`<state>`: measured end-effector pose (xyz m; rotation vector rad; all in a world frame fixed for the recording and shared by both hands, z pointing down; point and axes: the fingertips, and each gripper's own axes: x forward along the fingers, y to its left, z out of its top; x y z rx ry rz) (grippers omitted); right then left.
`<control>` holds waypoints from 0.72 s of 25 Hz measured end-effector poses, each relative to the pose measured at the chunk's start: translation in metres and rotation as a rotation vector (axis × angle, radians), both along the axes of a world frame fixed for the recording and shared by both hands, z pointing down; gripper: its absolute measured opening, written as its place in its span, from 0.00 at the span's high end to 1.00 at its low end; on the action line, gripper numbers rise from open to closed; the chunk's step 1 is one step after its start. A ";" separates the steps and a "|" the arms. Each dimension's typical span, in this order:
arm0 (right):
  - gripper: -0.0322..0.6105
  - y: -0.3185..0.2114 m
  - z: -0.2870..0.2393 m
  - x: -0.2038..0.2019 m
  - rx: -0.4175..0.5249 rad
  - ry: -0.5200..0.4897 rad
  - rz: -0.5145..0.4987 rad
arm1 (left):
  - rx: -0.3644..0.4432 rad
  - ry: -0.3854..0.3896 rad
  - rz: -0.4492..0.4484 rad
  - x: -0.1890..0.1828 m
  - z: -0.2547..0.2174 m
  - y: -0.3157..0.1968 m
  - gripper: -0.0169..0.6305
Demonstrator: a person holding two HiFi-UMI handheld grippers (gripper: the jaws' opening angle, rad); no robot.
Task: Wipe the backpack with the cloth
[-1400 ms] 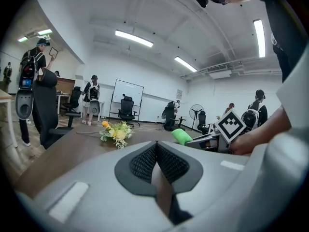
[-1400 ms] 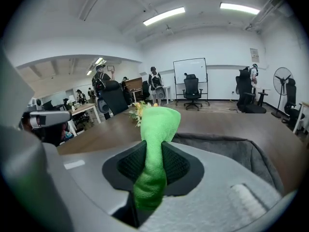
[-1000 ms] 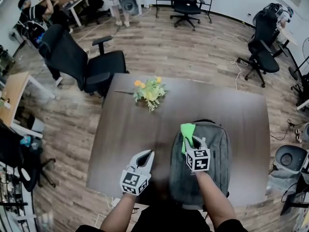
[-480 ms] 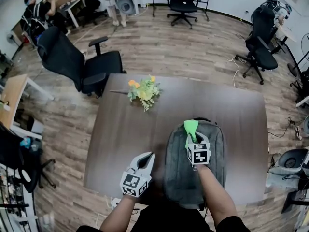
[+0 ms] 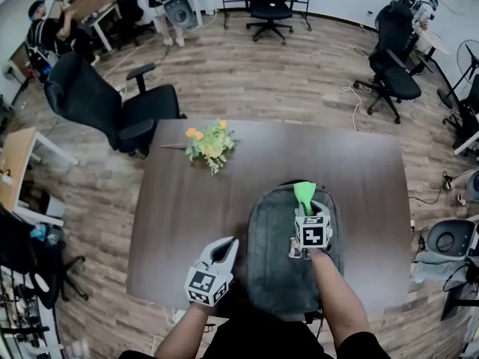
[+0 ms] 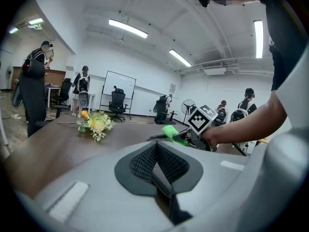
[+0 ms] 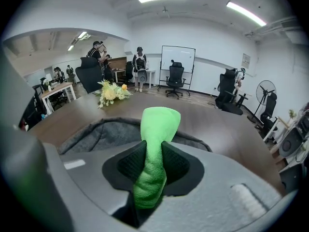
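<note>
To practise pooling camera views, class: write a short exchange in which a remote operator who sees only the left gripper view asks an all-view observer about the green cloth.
Operator: I see a bright green fleecy cloth by the right gripper. Is it gripped?
Observer: Yes. The right gripper view shows the jaws shut on it, its end sticking out past them.
Operator: What lies beneath it?
Observer: The head view shows a grey fabric backpack lying flat on the dark brown wooden table, with the cloth over its far end.
</note>
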<state>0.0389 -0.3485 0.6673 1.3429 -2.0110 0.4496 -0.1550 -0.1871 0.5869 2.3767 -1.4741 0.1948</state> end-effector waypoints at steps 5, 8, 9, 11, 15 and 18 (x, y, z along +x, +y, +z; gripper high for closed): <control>0.80 -0.001 -0.006 0.032 0.015 0.047 0.047 | 0.016 0.005 0.031 0.012 0.000 -0.001 0.94; 0.80 0.001 -0.010 0.048 0.013 0.061 0.077 | 0.018 0.004 0.045 0.018 -0.001 0.000 0.94; 0.80 0.002 -0.010 0.053 0.013 0.066 0.086 | 0.017 0.004 0.048 0.019 0.000 0.001 0.94; 0.80 0.003 -0.011 0.065 0.014 0.083 0.104 | 0.018 0.003 0.055 0.022 -0.001 0.002 0.94; 0.80 0.003 -0.012 0.086 0.021 0.125 0.130 | 0.018 0.002 0.064 0.025 -0.002 0.005 0.94; 0.80 0.004 -0.009 0.095 0.024 0.152 0.134 | 0.017 0.000 0.072 0.027 -0.001 0.007 0.94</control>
